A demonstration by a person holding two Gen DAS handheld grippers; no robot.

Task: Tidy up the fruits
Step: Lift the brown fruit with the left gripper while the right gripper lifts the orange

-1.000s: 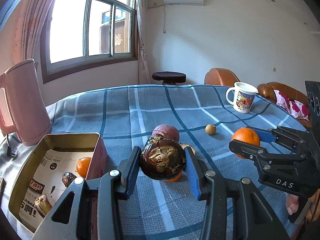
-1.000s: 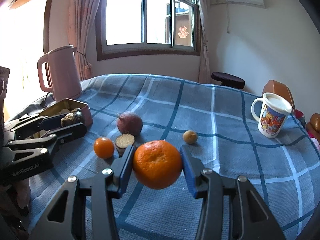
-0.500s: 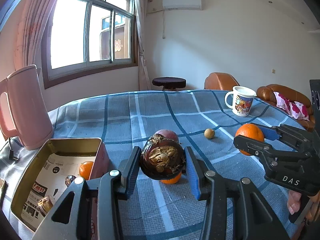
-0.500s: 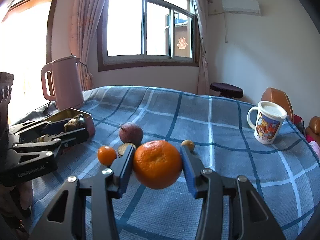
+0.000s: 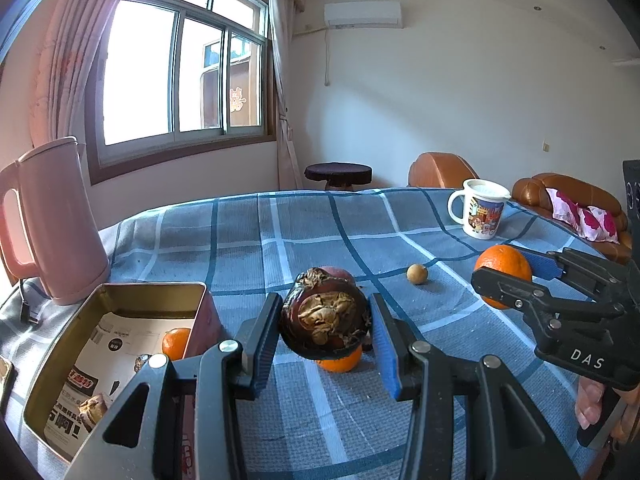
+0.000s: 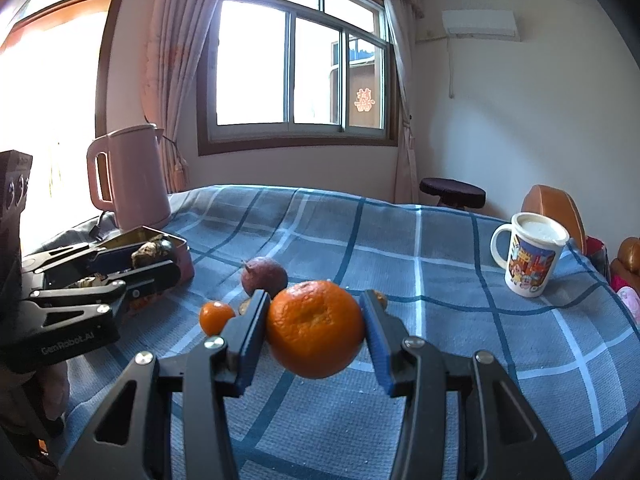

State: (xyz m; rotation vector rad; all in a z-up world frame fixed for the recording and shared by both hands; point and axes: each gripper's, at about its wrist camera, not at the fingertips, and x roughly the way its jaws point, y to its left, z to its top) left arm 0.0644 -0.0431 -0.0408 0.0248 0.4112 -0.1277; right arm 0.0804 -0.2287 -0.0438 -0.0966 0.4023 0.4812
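My left gripper point(image 5: 325, 326) is shut on a dark brown mangosteen point(image 5: 325, 322), held above the blue checked tablecloth, right of the open gold tin point(image 5: 102, 344). The tin holds a small orange point(image 5: 175, 342) and other dark fruit. My right gripper point(image 6: 314, 330) is shut on a large orange point(image 6: 315, 328); it also shows in the left wrist view point(image 5: 503, 280). On the cloth lie a small orange point(image 6: 216, 317), a purple passion fruit point(image 6: 264, 277), a cut fruit half, mostly hidden, and a small tan longan point(image 5: 417, 273).
A pink kettle point(image 5: 52, 220) stands behind the tin at the left. A printed white mug point(image 6: 530, 254) stands at the far right of the table. A dark stool point(image 5: 338, 172) and brown leather seats point(image 5: 560, 196) lie beyond the table's far edge.
Both grippers have lifted and tilted up with their fruit still held; the table now sits lower in both views. The fruit on the cloth has not moved.
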